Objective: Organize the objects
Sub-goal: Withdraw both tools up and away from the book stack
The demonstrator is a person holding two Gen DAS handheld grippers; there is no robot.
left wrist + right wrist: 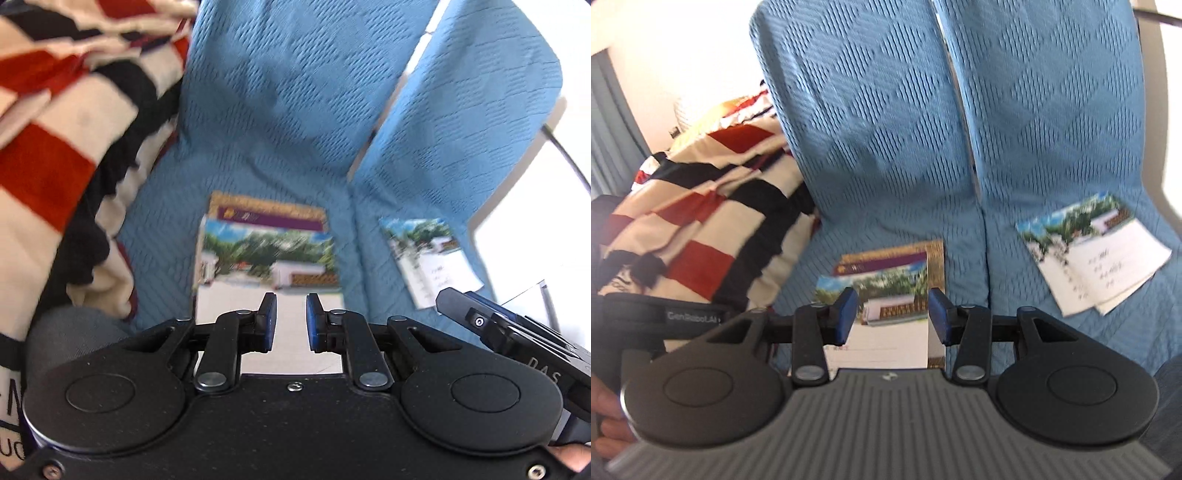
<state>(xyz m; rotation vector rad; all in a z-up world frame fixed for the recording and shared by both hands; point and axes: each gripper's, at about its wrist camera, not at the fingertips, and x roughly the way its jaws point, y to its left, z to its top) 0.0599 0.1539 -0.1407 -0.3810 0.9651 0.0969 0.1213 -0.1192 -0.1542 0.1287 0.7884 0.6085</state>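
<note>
- We see two lots of paper on the blue quilted sofa cover (pixel 879 140). One is a stack of booklets (pixel 886 291) at the lower centre of the right wrist view, a photo-fronted booklet lying on a purple-and-gold one. The other is a loose pair of leaflets (pixel 1100 254) at the right edge of that view, well apart from the stack, across the gap between cushions.
- In the left wrist view the stack (pixel 269 254) sits just above centre and the leaflets (pixel 428 258) lie to its right.
- Our left gripper (pixel 291 321) has its jaws close together with a narrow gap, and nothing between them; the paper shows through the gap from below.
- Our right gripper (pixel 893 314) has its jaws standing moderately apart, also empty, above the stack rather than on it.
- We judge these papers light, thin and floppy: a single sheet will bend and droop if pinched at one corner, and glossy covers may slide over one another.
- They lie flat on soft padding, so we would expect to press a pad into the cushion beside an edge to get under it.
- The stack's overhanging top booklet offers the best edge; taking it by the spine or a long side should keep it from fanning.
- The striped blanket (pixel 701 229) at the left looks soft and bulky, and lies close to the stack.
</note>
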